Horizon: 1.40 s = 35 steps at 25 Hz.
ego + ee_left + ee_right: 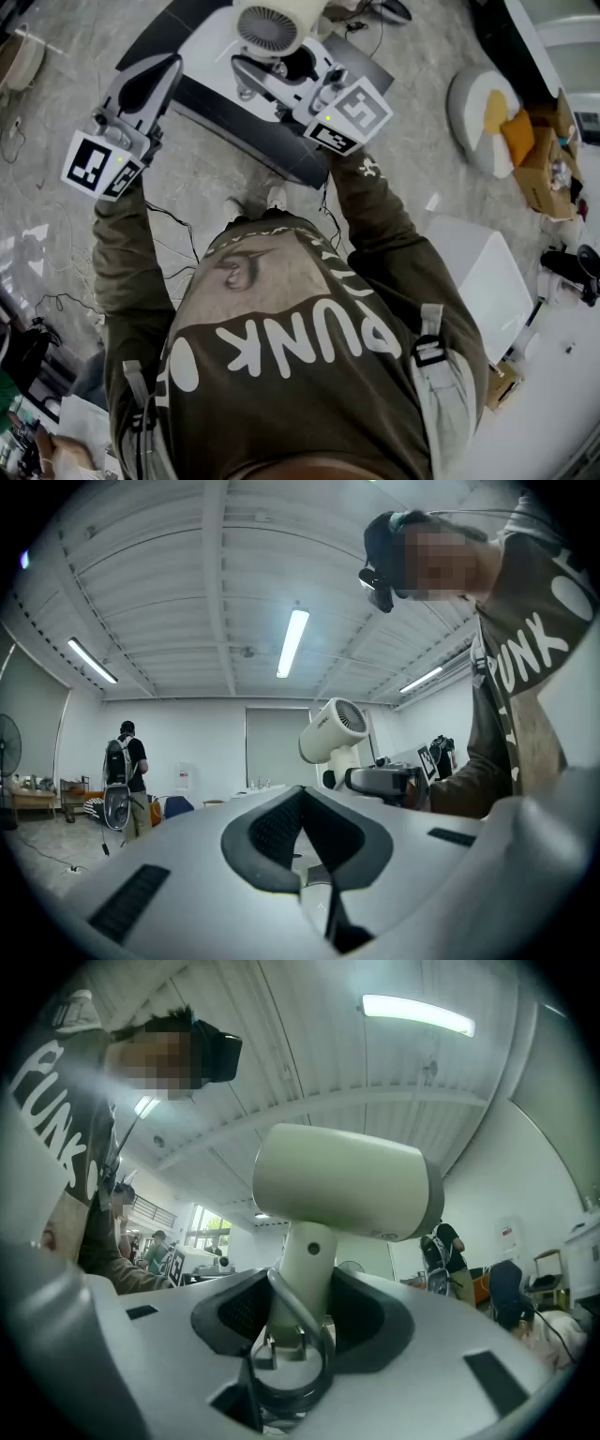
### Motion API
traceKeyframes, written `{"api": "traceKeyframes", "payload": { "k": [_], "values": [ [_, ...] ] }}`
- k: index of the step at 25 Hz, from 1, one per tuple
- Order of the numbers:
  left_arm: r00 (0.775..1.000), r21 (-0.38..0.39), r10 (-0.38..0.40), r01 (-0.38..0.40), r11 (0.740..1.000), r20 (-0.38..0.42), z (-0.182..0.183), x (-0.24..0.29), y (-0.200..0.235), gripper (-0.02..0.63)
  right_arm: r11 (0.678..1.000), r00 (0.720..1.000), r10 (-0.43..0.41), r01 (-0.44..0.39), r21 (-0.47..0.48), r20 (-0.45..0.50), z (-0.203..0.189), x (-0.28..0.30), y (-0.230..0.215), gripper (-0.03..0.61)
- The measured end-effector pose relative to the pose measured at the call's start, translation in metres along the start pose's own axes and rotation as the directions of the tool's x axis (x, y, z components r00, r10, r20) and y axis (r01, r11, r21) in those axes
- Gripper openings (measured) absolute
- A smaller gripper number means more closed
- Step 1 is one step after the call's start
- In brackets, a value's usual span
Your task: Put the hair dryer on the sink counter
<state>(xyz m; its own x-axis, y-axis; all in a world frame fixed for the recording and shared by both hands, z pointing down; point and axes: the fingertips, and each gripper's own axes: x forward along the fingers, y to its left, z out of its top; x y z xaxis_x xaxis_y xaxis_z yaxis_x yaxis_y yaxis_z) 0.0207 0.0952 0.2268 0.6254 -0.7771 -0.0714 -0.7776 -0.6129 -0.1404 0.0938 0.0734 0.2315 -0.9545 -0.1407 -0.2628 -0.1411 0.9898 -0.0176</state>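
The cream hair dryer point(269, 26) is held upright by its handle in my right gripper point(281, 70), head and rear grille on top. In the right gripper view the dark pads point(234, 1312) press on both sides of the handle, under the barrel of the hair dryer point(342, 1180). My left gripper point(155, 70) is raised beside it on the left, shut with nothing in it. Its view points up at the ceiling, with its gripper point(302, 808) closed in front and the hair dryer point(333, 731) to the right. I cannot make out a sink counter.
Below the grippers lies a dark board with a white top point(253, 136) on the marbled floor. A white box point(487, 272), a round cushion point(480, 108) and a cardboard box point(548, 159) stand at the right. Cables trail at the left. A person with a backpack point(122, 771) stands far off.
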Motion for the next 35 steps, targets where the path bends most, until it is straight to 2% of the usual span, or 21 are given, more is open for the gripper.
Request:
{"api": "traceKeyframes", "payload": {
  "k": [21,35],
  "values": [
    [1.0,0.011,0.008,-0.008,1.0,-0.005,0.002,0.0,0.0,-0.009,0.999,1.0,0.024,-0.025,0.026,0.014,0.0,0.004,0.0,0.193],
    [0.997,0.017,0.07,-0.07,0.997,-0.029,-0.006,0.033,-0.006,-0.009,0.996,0.996,0.084,-0.084,0.038,0.001,-0.003,-0.019,-0.03,0.193]
  ]
}}
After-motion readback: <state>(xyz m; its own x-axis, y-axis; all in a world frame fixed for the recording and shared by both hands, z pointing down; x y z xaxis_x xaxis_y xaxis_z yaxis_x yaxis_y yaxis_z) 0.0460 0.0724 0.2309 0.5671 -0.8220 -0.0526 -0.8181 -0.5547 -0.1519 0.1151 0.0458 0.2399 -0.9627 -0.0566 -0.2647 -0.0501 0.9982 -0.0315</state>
